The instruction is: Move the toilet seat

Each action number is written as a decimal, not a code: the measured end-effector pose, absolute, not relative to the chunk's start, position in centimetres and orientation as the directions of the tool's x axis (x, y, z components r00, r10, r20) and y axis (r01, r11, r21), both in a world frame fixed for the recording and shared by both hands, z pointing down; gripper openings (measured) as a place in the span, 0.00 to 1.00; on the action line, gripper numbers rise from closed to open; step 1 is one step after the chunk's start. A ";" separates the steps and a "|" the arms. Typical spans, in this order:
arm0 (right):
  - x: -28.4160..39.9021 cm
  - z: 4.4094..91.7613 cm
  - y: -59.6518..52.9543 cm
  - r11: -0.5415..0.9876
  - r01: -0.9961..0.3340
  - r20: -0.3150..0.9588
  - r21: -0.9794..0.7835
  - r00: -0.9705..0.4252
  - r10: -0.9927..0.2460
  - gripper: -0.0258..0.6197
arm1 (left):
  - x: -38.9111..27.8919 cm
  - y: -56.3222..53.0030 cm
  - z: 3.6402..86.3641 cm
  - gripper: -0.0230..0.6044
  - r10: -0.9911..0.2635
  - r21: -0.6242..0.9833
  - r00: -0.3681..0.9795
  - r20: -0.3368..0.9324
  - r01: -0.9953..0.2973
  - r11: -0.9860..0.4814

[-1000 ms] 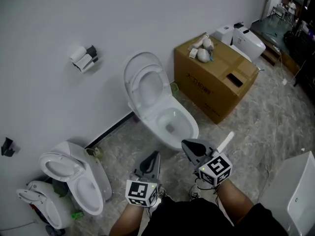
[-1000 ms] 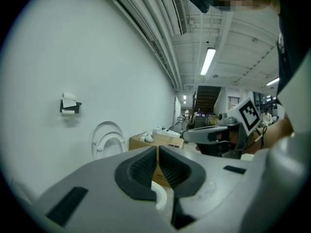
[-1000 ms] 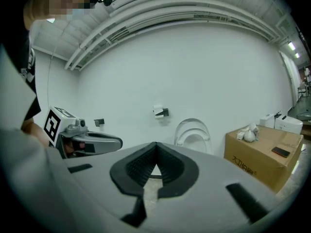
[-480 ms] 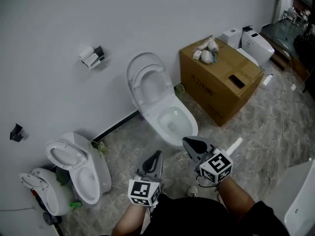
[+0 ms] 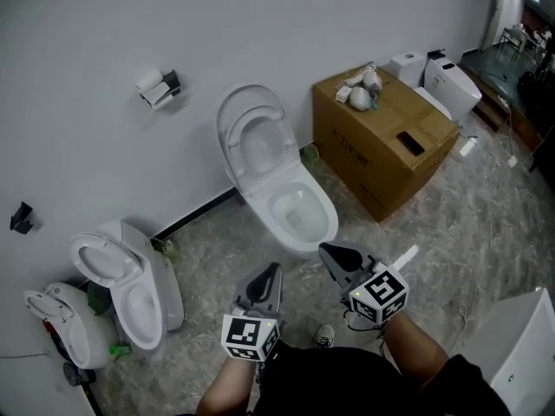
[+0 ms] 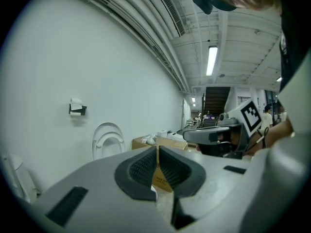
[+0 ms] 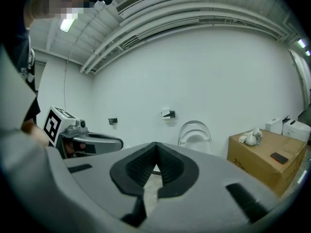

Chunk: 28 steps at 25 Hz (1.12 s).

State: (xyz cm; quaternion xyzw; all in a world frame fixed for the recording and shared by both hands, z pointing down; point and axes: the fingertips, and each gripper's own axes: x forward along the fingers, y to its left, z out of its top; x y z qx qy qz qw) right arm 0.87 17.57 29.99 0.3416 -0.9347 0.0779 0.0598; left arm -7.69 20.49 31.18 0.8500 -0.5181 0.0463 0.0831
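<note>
Marble floor (image 5: 451, 206), white wall (image 5: 104, 24): the toilet's (image 5: 295, 206) seat (image 5: 238, 159) stands raised. Left gripper (image 5: 271, 273) and right gripper (image 5: 331, 255) (both well short of it) are clenched on nothing. This fits a seat freshly raised or one awaiting lowering.

- White oval toilet seat (image 5: 240, 148) is standing raised, near upright, with its open ring facing the room.
- It is lying flat against the lid (image 5: 249, 94) behind it, and both are leaning back toward the wall (image 5: 104, 24).
- In the head view it is sitting at about 11 o'clock from frame centre, and at 11 o'clock of its bowl (image 5: 299, 219).
- In the left gripper view it (image 6: 98, 144) is showing at 8 o'clock of centre, and in the right gripper view (image 7: 183, 139) at 4 o'clock.
</note>
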 end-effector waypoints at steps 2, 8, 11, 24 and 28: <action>1.2 29.9 17.8 0.749 -0.655 0.160 -0.102 -0.754 -0.637 0.04 | -7.5 20.6 31.1 0.06 -0.874 0.094 0.458 0.162 -0.889 -0.448; 1.8 29.8 18.4 0.739 -0.666 0.153 -0.103 -0.745 -0.649 0.04 | -7.1 21.1 31.2 0.06 -0.871 0.091 0.465 0.160 -0.885 -0.456; 1.8 29.5 18.7 0.736 -0.669 0.149 -0.102 -0.742 -0.654 0.04 | -7.2 21.5 31.0 0.06 -0.868 0.085 0.469 0.164 -0.883 -0.461; 0.4 28.8 20.0 0.749 -0.657 0.149 -0.082 -0.751 -0.643 0.04 | -8.7 22.8 29.9 0.06 -0.876 0.075 0.460 0.144 -0.888 -0.454; -0.4 28.4 19.9 0.754 -0.652 0.151 -0.078 -0.755 -0.638 0.04 | -9.5 22.7 29.5 0.06 -0.878 0.074 0.457 0.142 -0.889 -0.451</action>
